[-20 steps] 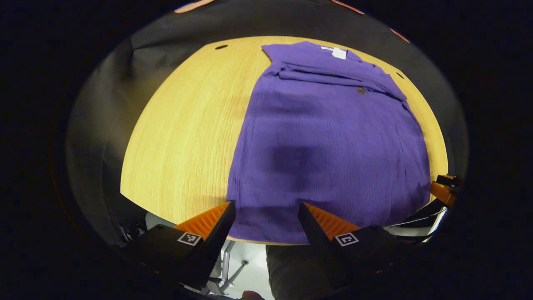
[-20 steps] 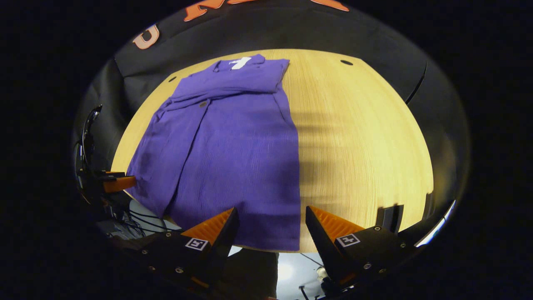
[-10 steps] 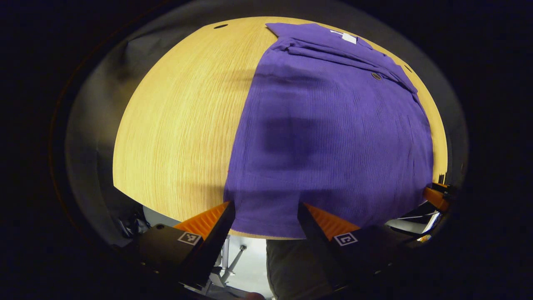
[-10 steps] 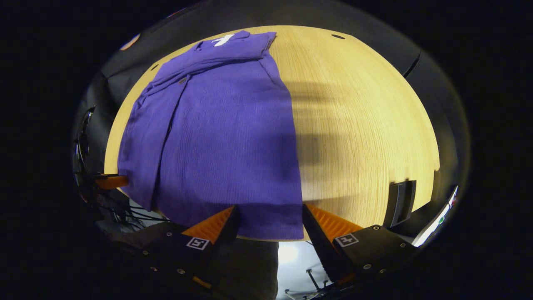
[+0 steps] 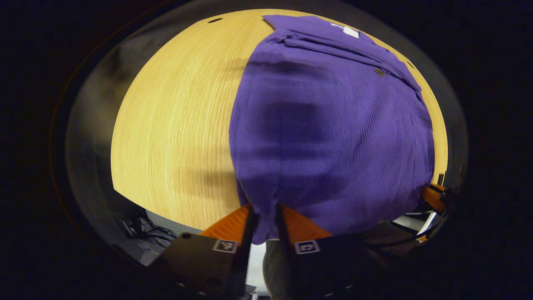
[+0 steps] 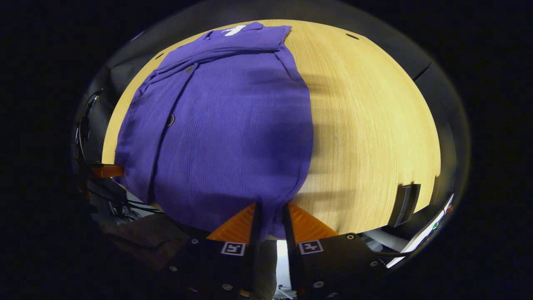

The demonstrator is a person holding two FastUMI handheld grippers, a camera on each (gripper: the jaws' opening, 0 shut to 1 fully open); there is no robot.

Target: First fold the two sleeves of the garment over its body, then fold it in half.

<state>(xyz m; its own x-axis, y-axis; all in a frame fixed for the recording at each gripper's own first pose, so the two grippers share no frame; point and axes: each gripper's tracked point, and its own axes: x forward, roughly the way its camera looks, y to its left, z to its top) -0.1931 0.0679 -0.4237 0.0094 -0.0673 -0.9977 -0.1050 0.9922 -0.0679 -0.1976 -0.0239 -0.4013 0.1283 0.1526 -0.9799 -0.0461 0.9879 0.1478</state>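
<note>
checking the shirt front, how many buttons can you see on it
2 on the purple shirt: an upper button near the folded sleeves, a lower button mid-placket. More may be hidden in folds.

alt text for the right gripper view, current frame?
The right gripper has its fingers shut on the near hem of a purple garment that lies on a round wooden table. The sleeves are folded over the body, and a white neck label shows at the far end.

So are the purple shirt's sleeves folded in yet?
Yes: the purple shirt lies as a narrow strip on the table, sleeves laid across its top.
</note>
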